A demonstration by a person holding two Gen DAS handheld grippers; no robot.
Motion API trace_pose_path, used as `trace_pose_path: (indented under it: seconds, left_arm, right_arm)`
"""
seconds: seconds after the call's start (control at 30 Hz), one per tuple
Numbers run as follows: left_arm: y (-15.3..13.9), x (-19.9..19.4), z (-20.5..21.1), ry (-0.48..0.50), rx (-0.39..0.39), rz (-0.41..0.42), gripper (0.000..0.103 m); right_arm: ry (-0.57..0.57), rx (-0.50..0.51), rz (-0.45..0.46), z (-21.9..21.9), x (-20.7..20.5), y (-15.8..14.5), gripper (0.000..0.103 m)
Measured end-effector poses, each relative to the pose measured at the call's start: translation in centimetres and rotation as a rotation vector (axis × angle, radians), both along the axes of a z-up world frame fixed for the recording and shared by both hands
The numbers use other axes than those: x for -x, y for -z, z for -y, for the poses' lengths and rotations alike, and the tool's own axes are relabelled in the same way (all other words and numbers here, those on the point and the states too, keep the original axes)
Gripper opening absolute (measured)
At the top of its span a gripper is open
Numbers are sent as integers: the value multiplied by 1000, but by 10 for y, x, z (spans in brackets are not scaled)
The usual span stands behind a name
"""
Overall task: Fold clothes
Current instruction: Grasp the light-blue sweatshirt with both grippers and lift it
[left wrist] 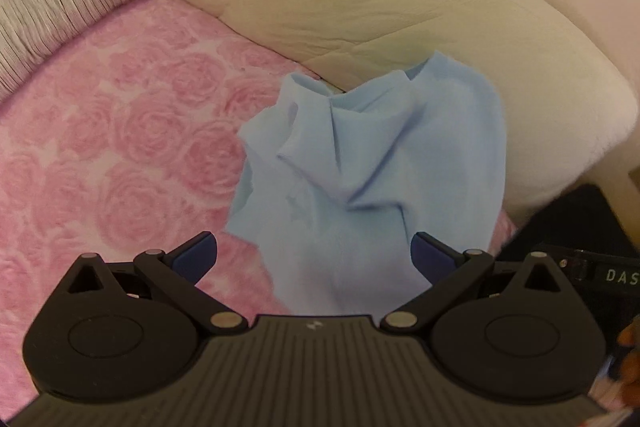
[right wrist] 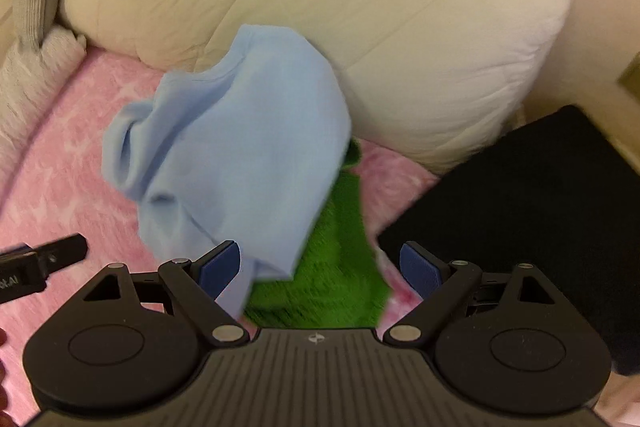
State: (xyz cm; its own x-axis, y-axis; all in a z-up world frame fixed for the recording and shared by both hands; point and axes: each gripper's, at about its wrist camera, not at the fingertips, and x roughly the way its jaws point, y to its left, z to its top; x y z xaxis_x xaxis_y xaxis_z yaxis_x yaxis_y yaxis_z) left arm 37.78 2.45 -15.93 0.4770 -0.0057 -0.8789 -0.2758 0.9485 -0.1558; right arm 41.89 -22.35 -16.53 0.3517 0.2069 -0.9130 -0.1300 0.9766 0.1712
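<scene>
The work looks to be at its opening step, before any fold; the light blue garment (left wrist: 360, 163) lies crumpled on the pink rose-patterned bed (left wrist: 120, 131), against the cream pillow (left wrist: 400, 7), partly over a green cloth (right wrist: 340, 267); the left hand-held gripper (left wrist: 314, 255) and right hand-held gripper (right wrist: 320, 267) both stand released, grasping nothing; next they likely need to pinch two edges and spread it flat; counted: one blue garment, one green piece, though blur may hide more; two grippers.

Left tongs (left wrist: 314, 255), right tongs (right wrist: 320, 267): gaping wide (nothing gripped).
</scene>
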Motion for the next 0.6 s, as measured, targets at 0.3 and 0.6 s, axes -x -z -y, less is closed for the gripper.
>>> trace_pose_path:
  seconds: [0.3,0.6]
  left_arm:
    - [50,-55,-27,-79,124,-26,102]
    - [78,-68,-44,-121,375,41,33]
  right_arm:
    - [131,-141,-57,6,-82,62,89]
    - [89,-231,-65,-4,-114,90,17]
